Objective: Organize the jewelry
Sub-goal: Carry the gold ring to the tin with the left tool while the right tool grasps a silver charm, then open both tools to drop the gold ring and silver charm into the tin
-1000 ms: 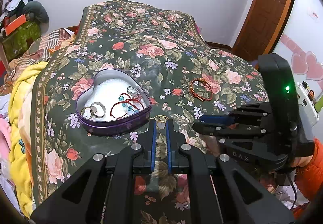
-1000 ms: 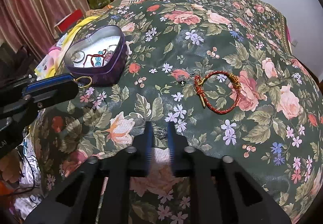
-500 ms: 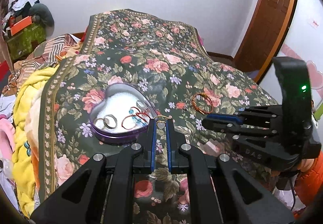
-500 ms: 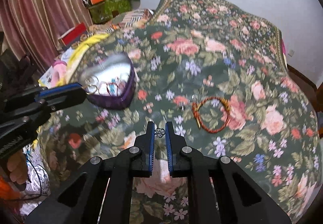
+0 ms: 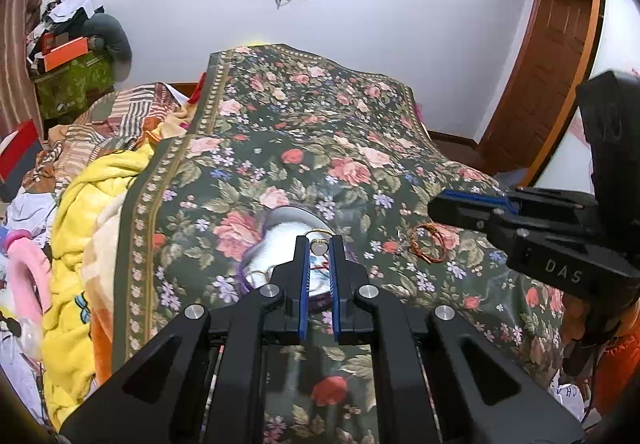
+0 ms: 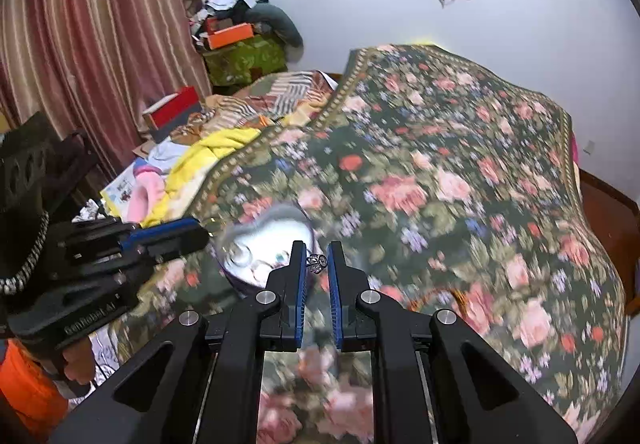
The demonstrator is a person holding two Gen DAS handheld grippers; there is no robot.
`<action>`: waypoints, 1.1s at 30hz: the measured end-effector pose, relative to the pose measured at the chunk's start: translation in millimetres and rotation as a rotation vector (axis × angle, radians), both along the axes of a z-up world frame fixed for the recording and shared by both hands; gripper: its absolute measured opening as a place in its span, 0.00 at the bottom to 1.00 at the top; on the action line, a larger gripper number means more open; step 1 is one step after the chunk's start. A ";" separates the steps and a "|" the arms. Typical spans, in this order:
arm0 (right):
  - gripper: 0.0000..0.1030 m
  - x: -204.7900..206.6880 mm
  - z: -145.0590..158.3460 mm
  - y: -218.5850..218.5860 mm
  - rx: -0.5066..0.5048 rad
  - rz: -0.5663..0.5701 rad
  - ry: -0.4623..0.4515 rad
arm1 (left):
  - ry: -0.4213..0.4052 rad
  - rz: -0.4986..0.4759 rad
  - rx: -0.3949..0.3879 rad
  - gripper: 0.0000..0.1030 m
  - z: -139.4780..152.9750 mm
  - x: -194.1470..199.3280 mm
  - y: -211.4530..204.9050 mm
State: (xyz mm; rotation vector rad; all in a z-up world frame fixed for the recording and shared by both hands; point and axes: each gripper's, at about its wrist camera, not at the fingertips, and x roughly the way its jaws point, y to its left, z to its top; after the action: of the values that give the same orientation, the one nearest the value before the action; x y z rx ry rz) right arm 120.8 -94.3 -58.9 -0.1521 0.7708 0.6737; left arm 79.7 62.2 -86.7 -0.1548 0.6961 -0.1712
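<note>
My left gripper (image 5: 319, 246) is shut on a gold ring with a pale heart stone (image 5: 319, 246), held over the purple heart-shaped tin (image 5: 280, 228), which the fingers partly hide. My right gripper (image 6: 317, 262) is shut on a small silver ring (image 6: 317, 262) and hangs just right of the same tin (image 6: 262, 240), where several rings lie on a white lining. A red and gold braided bracelet (image 5: 430, 244) lies on the floral bedspread (image 5: 312, 148) right of the tin. The right gripper shows at the right of the left wrist view (image 5: 444, 210), and the left gripper at the left of the right wrist view (image 6: 192, 232).
A yellow blanket (image 5: 84, 212) and striped bedding (image 5: 120, 116) lie left of the bedspread. Boxes and clothes (image 5: 68, 56) pile up by the far wall. A wooden door (image 5: 556, 56) stands at the right, a striped curtain (image 6: 92, 28) at the left. A hand in an orange sleeve (image 6: 28, 384) holds the left gripper.
Both grippers have risen and tilted up, so the bed looks farther and the wall shows. The right gripper, shut on bare cloth a second ago, now holds the silver ring. The left still holds its ring.
</note>
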 end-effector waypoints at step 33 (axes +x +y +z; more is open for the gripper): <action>0.09 59.9 -48.5 61.6 -0.029 0.100 0.150 | 0.126 -0.020 0.016 0.07 -44.1 50.3 9.8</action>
State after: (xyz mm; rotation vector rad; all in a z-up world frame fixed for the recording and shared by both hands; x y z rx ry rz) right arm 180.7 -32.8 -107.4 -0.1690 0.9216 0.7752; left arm 130.1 72.1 -130.8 -0.1438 0.8250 -0.1759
